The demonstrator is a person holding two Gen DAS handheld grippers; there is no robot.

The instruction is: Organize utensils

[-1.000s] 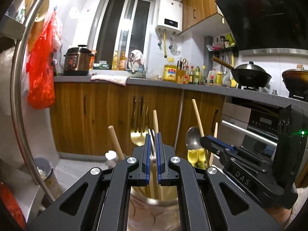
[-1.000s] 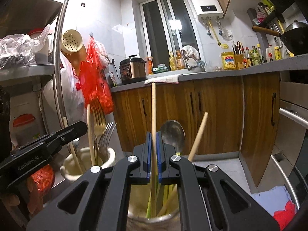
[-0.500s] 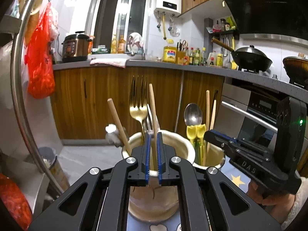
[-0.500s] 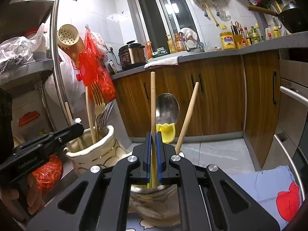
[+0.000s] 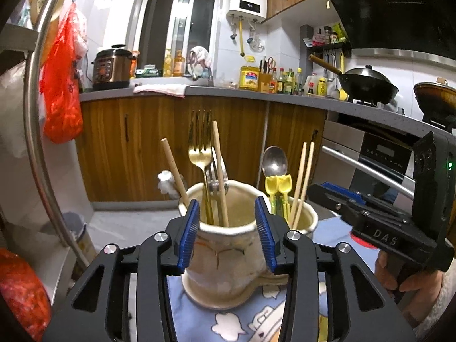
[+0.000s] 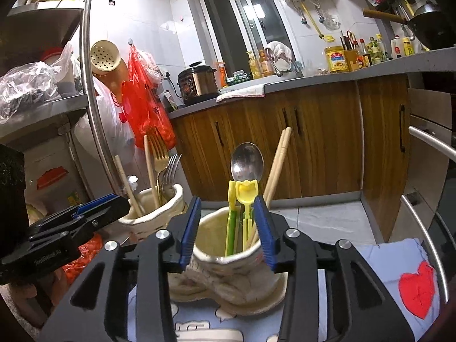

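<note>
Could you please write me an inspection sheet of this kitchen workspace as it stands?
Surface: blue patterned cloth under both holders.
Job's things: left cream ceramic holder has a gold fork, silver forks and wooden chopsticks; right cream ceramic holder has a steel spoon, yellow-green plastic utensils and wooden chopsticks.
Clutter: red plastic bag hanging on the wall.
Grippers: left gripper and right gripper both opening, pads clear of any utensil.
Cables: nothing seen.
Surroundings: wooden cabinets, pressure cooker, black wok.
</note>
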